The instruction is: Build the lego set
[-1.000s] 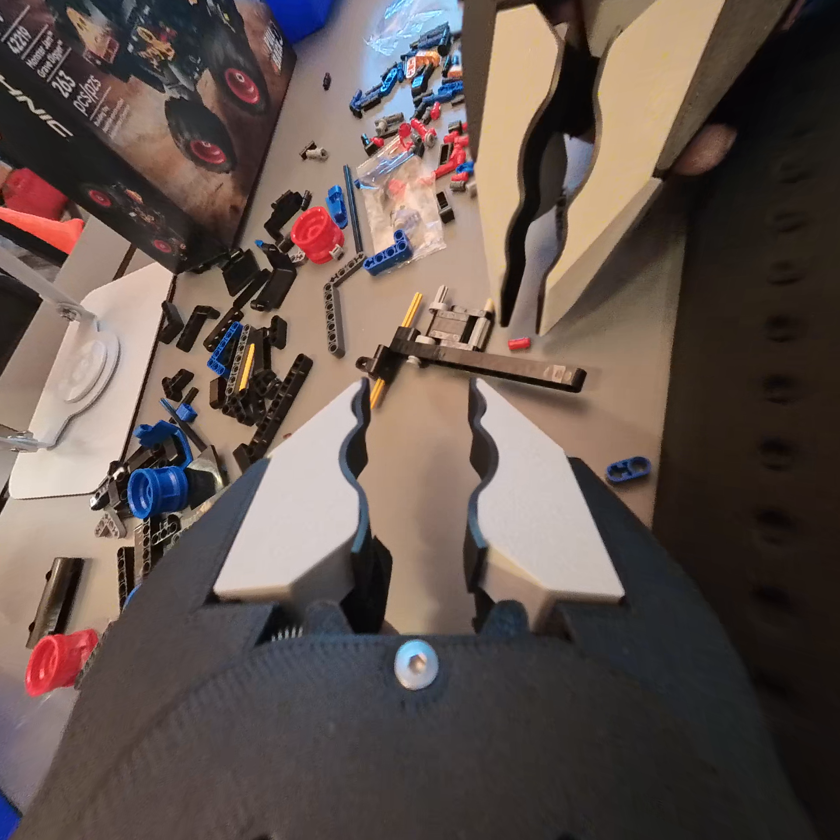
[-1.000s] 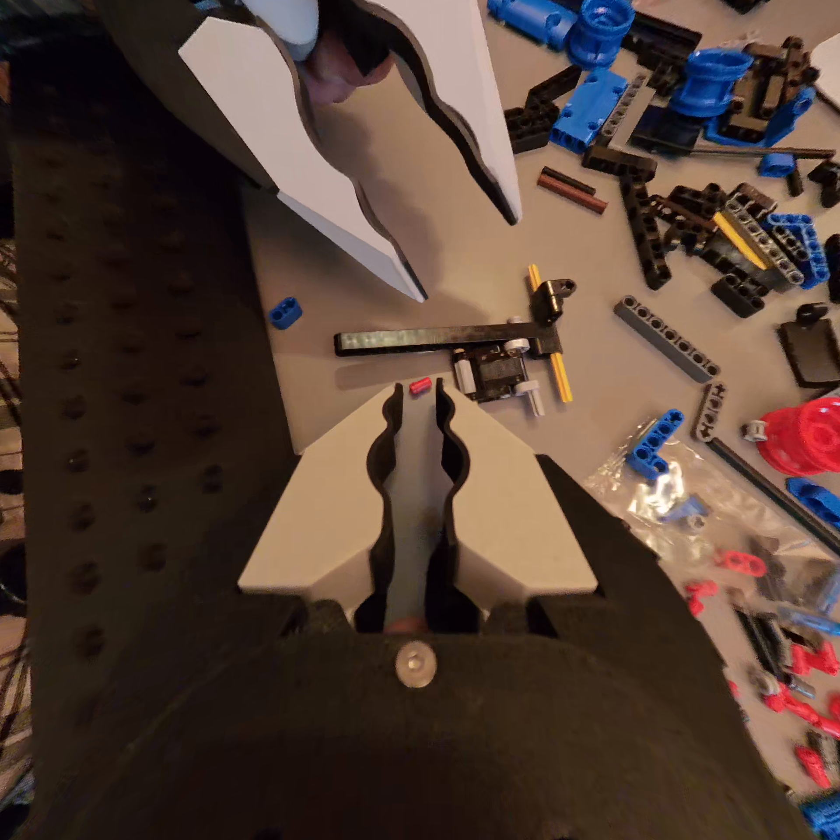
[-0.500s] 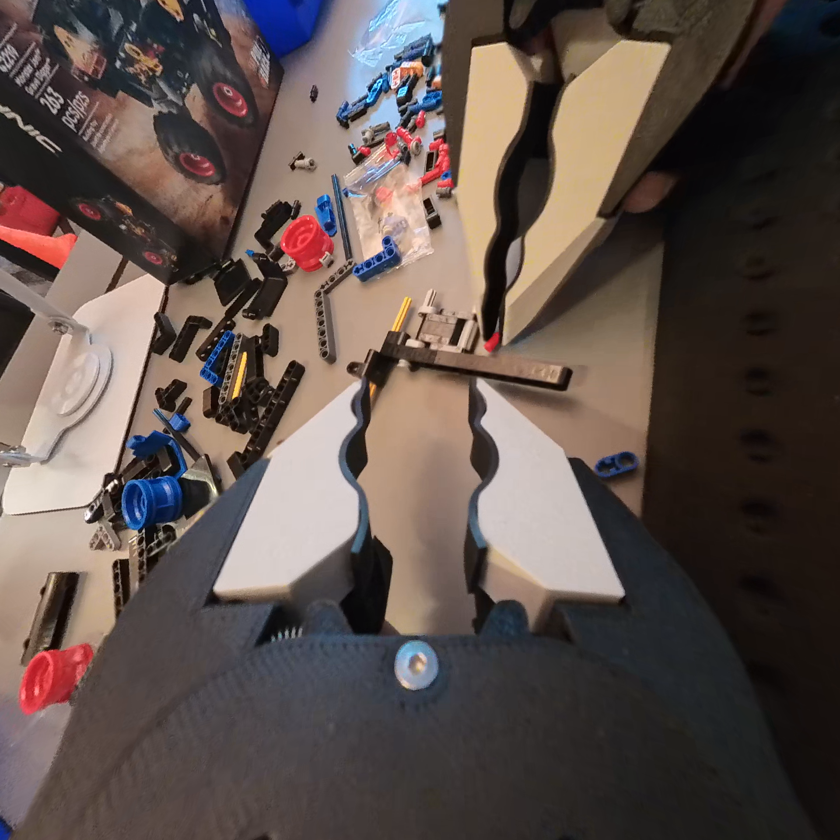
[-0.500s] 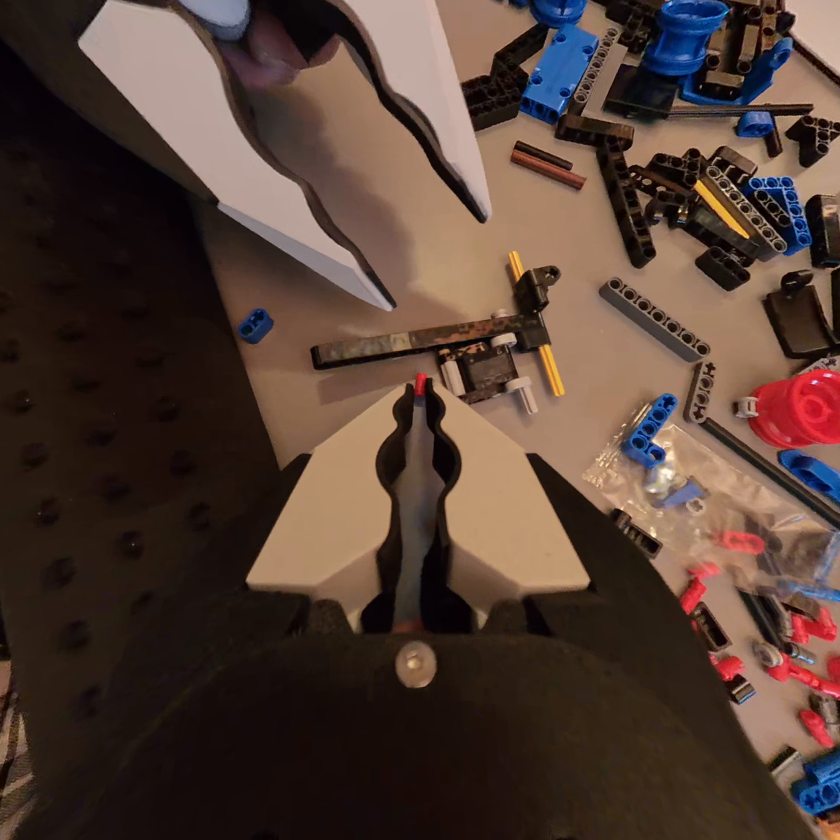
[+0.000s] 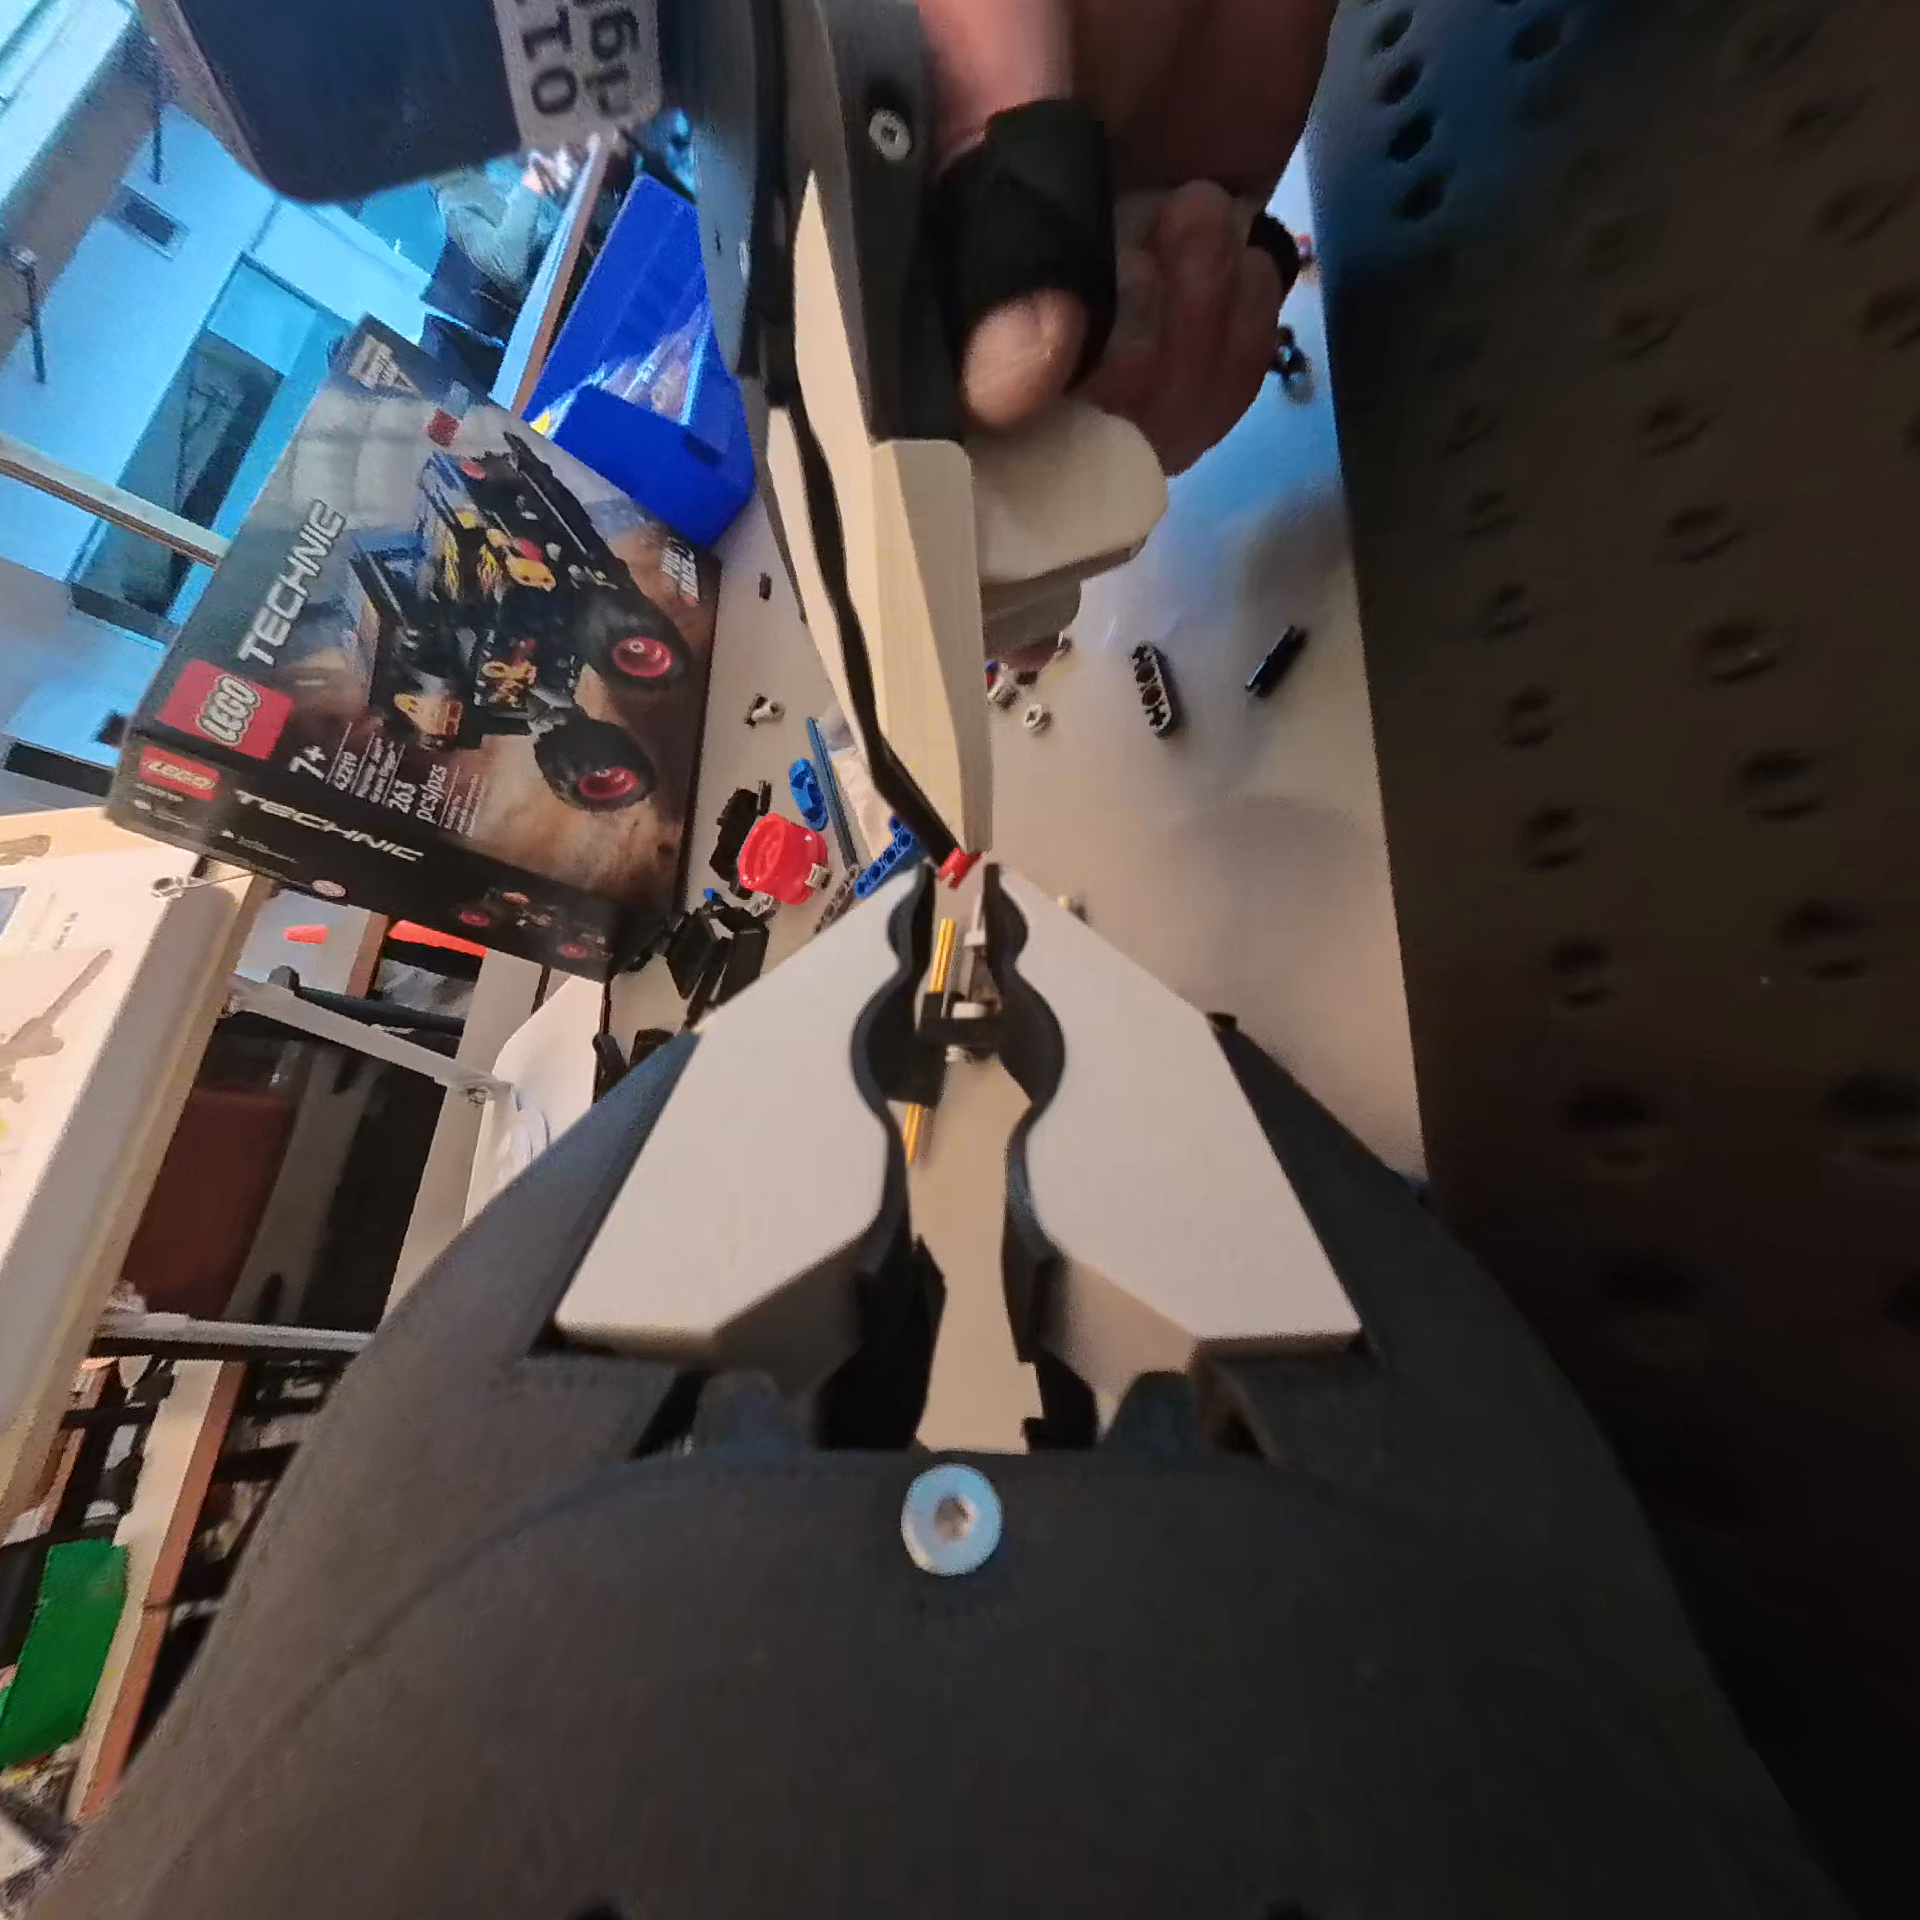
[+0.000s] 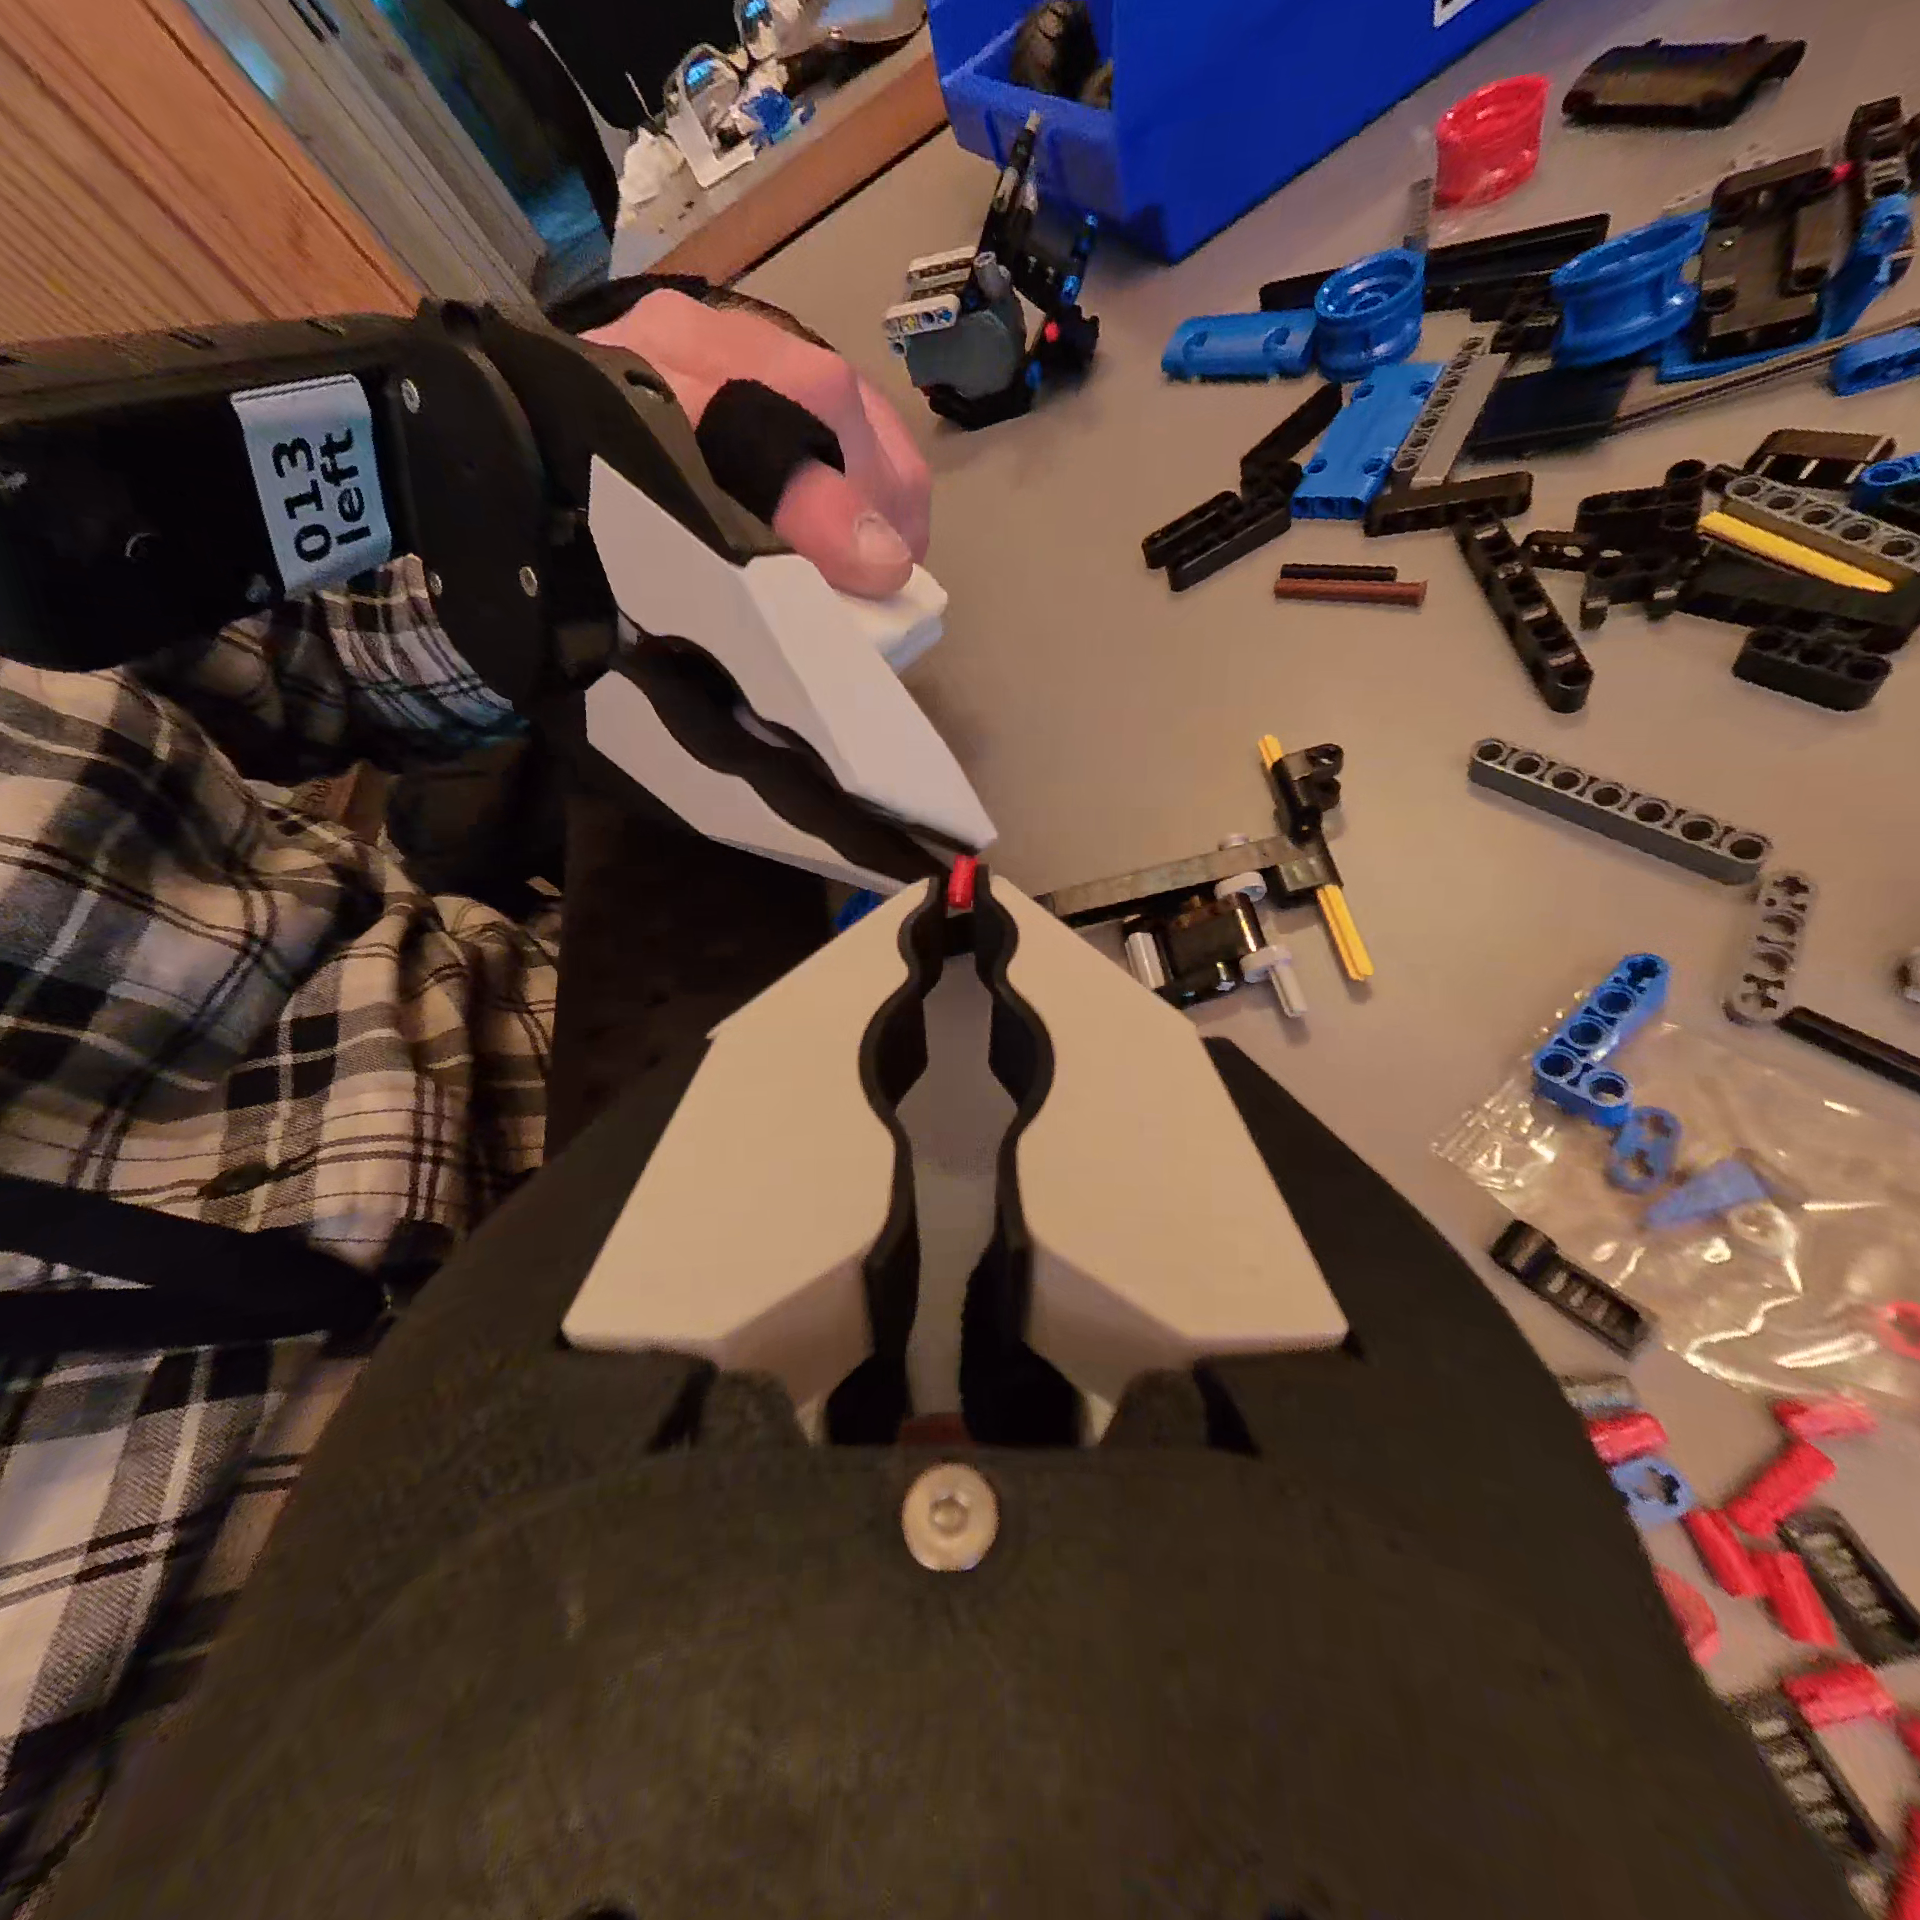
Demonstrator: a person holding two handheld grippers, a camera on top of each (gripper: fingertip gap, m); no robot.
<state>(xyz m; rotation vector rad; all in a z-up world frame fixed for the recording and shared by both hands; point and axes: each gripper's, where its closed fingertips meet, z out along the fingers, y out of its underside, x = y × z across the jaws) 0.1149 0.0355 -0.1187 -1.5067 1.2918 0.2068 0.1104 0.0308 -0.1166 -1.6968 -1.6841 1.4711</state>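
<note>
My right gripper [image 6: 961, 904] is shut on a small red pin [image 6: 962, 885], which sticks out past its tips and is held above the grey table. My left gripper [image 6: 961, 847] comes in from the left with its jaws almost together, and its tips meet the pin's free end. I cannot tell whether they pinch it. In the left wrist view the left gripper [image 5: 953, 888] faces the right gripper [image 5: 961, 844], with the pin [image 5: 953, 859] between them. The black sub-assembly with a yellow axle [image 6: 1210, 925] lies on the table beyond, untouched.
The set's box [image 5: 436, 707] and a blue bin [image 6: 1195, 125] stand at the back. Loose black and blue parts [image 6: 1558, 540], a grey beam [image 6: 1621, 810], a plastic bag [image 6: 1714, 1226] and red pins [image 6: 1766, 1496] lie to the right. A dark perforated mat [image 5: 1662, 727] borders the table.
The right gripper has lifted the red pin off the table. The left gripper has risen, tilted and closed from wide open to almost shut, meeting the pin tip to tip.
</note>
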